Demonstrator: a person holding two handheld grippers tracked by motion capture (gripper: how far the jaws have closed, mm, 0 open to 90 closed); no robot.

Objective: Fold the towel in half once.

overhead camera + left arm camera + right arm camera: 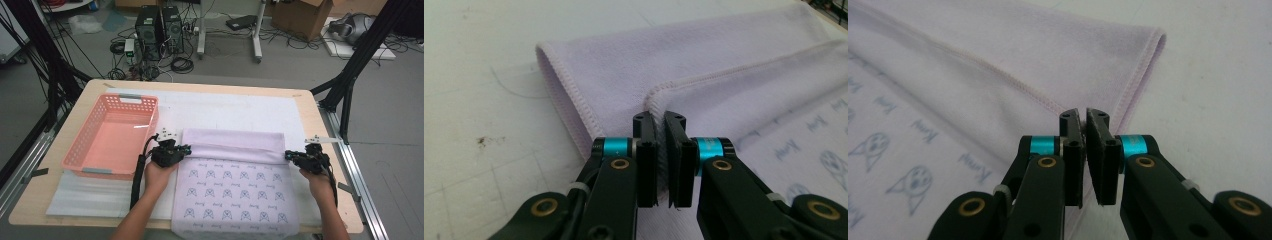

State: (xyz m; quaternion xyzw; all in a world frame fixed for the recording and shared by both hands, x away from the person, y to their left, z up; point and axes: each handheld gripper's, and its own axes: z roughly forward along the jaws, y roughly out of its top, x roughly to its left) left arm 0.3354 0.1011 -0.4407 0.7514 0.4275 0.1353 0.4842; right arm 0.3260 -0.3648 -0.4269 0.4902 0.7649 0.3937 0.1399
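Note:
A pale lilac towel [235, 185] with a blue cat-face print lies on the table, its far part folded back toward me as a plain band [232, 146]. My left gripper [184, 148] is shut on the folded layer's left corner [659, 97]. My right gripper [289, 155] is shut on the folded layer's right corner [1075, 111]. In both gripper views the stitched hem [724, 72] runs away from the pinched jaws, and the fold's outer edge [1143, 65] rests on the white mat.
A pink plastic basket [85, 145] stands empty at the left, close to my left hand. A white mat [225, 107] covers the wooden table [325, 150]. The towel's near edge hangs over the table's front. Cables, computer towers and boxes lie on the floor beyond.

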